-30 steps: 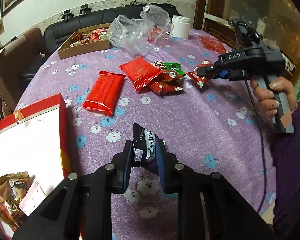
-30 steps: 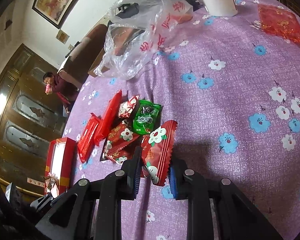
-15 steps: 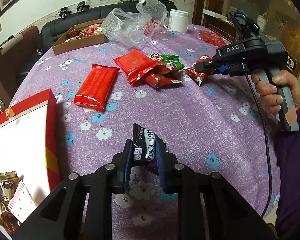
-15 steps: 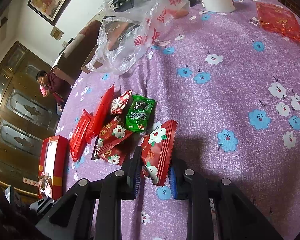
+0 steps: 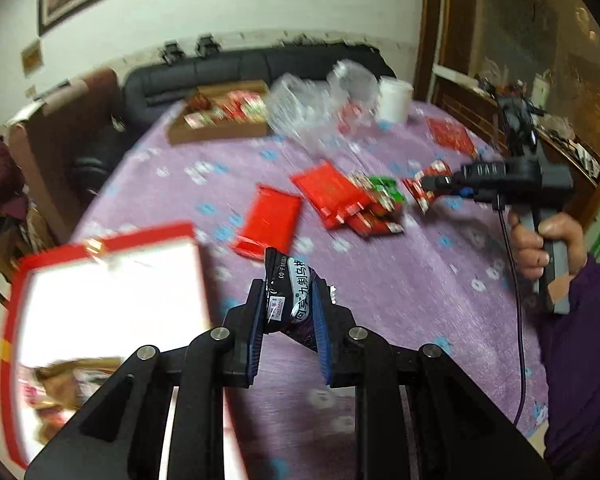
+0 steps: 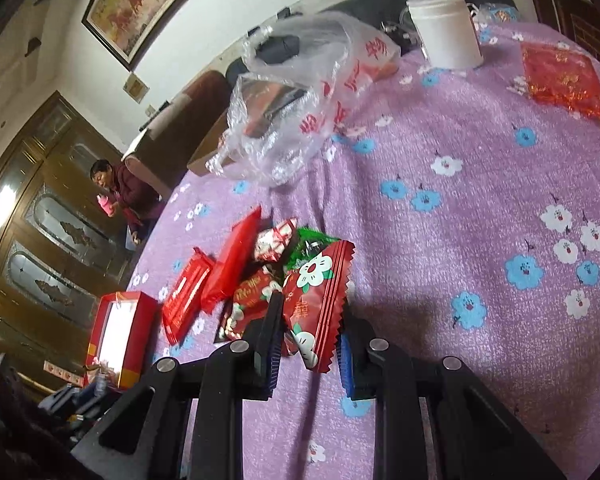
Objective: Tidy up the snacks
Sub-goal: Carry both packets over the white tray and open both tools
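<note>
A bench (image 6: 480, 208) under a purple cloth printed with blue and white flowers filled most of both views, with a black sofa (image 5: 228, 76) and a framed painting (image 6: 140, 4) behind it. The left gripper (image 5: 290, 312) had its jaws pinched on a dark snack packet (image 5: 290, 292) with white lettering; the packet stood up between the pads, its top poking out past the tips, above the cloth and just right of the open red box (image 5: 100, 300) with a white lining. The right gripper (image 6: 308, 332) had its jaws pressed onto a red flower-printed packet (image 6: 318, 300), which stuck out forward between the pads, its serrated end low near the cloth. Just beyond it lay the remaining pile: a green packet (image 6: 308, 246), small red-and-white ones (image 6: 274, 240) and two flat red packs (image 6: 204, 288). Farther back sat a crumpled clear plastic bag (image 6: 300, 96), a white jar (image 6: 446, 32) and a cardboard tray of snacks (image 5: 220, 116). The left view was blurred.
</note>
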Demonstrator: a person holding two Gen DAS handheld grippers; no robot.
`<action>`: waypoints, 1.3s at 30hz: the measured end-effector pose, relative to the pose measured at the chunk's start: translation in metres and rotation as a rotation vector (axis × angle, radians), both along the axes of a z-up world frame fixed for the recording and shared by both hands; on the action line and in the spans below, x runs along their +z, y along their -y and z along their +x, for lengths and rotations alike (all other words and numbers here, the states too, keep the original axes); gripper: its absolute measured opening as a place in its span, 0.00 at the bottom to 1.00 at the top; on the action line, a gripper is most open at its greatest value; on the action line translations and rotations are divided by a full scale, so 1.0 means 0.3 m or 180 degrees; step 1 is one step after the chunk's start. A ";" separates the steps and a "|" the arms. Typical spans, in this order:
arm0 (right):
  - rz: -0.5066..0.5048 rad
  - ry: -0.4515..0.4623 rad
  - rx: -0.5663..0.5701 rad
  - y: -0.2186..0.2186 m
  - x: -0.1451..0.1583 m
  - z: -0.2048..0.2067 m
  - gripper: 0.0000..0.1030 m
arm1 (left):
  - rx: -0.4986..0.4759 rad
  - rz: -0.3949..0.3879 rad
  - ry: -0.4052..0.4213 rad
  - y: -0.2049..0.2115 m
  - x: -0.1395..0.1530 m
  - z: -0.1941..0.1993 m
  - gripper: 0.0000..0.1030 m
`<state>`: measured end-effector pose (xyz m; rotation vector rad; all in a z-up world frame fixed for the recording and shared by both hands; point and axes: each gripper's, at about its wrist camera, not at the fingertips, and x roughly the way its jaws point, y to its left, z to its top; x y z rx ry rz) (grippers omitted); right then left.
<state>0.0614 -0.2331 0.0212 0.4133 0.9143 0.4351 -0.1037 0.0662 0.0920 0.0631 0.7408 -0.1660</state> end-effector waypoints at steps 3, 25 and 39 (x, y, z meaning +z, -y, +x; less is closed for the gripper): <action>0.0033 0.0089 -0.0098 -0.005 0.003 -0.007 0.23 | 0.0130 -0.0014 0.0146 -0.075 0.055 -0.026 0.19; -0.0132 0.0362 0.1168 -0.800 0.137 -0.153 0.23 | 0.1184 -0.0224 0.0247 -0.587 0.050 -0.108 0.20; -0.0133 0.0511 0.1976 -1.134 -0.016 -0.271 0.23 | 0.1433 -0.0086 -0.0069 -0.636 -0.063 -0.021 0.20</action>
